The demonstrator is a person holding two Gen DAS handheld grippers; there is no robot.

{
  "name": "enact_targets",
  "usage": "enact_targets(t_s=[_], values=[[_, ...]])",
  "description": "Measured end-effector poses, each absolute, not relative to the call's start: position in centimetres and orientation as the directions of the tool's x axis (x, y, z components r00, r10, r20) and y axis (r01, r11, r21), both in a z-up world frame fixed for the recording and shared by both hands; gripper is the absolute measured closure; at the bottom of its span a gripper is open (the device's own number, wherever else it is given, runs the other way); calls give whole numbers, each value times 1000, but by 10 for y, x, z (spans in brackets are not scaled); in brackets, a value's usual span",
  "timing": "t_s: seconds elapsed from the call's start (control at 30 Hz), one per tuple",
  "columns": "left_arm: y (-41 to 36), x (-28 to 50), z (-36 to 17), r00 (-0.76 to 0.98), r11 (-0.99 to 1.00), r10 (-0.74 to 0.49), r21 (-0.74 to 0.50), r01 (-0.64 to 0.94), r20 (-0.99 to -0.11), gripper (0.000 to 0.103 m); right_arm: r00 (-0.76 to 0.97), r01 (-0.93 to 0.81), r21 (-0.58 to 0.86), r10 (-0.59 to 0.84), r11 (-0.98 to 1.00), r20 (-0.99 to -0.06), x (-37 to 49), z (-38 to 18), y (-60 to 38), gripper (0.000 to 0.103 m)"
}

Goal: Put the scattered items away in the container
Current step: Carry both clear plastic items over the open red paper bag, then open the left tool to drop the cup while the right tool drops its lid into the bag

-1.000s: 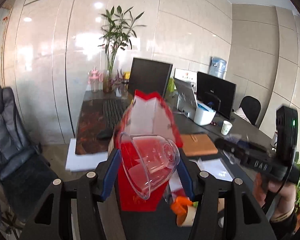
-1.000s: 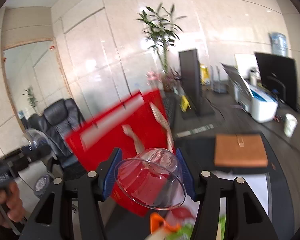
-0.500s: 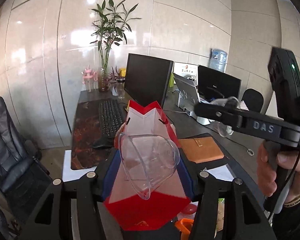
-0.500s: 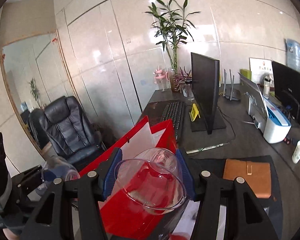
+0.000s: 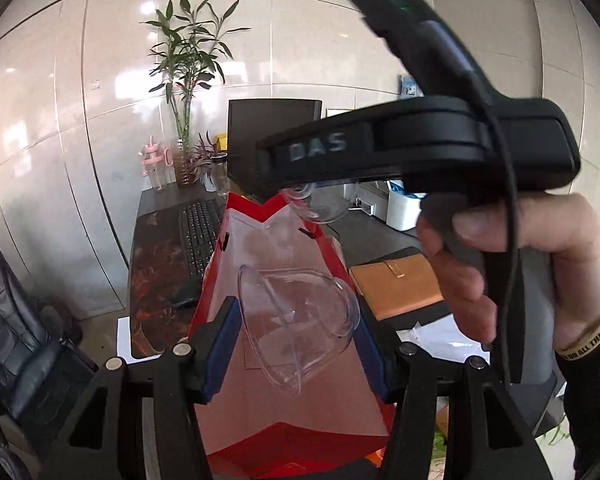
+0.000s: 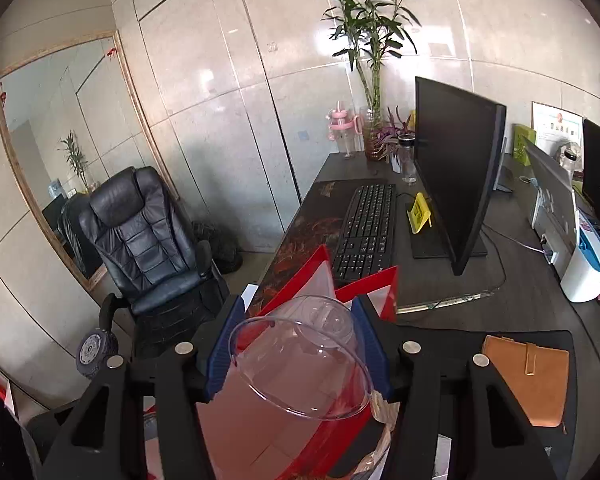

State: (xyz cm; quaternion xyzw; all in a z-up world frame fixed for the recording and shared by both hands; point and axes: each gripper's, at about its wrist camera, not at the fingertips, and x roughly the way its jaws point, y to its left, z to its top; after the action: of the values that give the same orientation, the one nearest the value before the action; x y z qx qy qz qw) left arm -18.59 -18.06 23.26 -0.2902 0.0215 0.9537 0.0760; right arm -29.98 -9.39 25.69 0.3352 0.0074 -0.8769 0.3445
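Each hand-held gripper part-open, clamping clear bowl: left (image 5: 296, 340), right (image 6: 296, 360); bowls (image 5: 300, 320), (image 6: 300, 364).

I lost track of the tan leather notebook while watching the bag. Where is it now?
The tan leather notebook lies flat on the dark desk, at lower right in the right wrist view, right of the red paper bag and in front of the black monitor.

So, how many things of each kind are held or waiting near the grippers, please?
Clear cups: 2, one in the left gripper at, one in the right gripper at
Red bag: 1
Brown notebook: 1
Total: 4
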Motion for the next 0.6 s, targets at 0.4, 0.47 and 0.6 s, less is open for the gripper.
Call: enact_targets(t_s=[0.4,0.47,0.6], values=[[-189,-194,222,-804,-992,112,-23,-122,-584,44,-508,633,146,-551,-760,-662,-304,230,-112,42],[-187,-193,220,-807,-991,110,-5,-132,-580,43,-507,638,132,-543,-758,-670,-303,227,-114,42],[-187,-190,220,-808,-992,108,-6,-128,-580,44,-510,642,117,-536,-758,-673,-301,224,-118,42]])
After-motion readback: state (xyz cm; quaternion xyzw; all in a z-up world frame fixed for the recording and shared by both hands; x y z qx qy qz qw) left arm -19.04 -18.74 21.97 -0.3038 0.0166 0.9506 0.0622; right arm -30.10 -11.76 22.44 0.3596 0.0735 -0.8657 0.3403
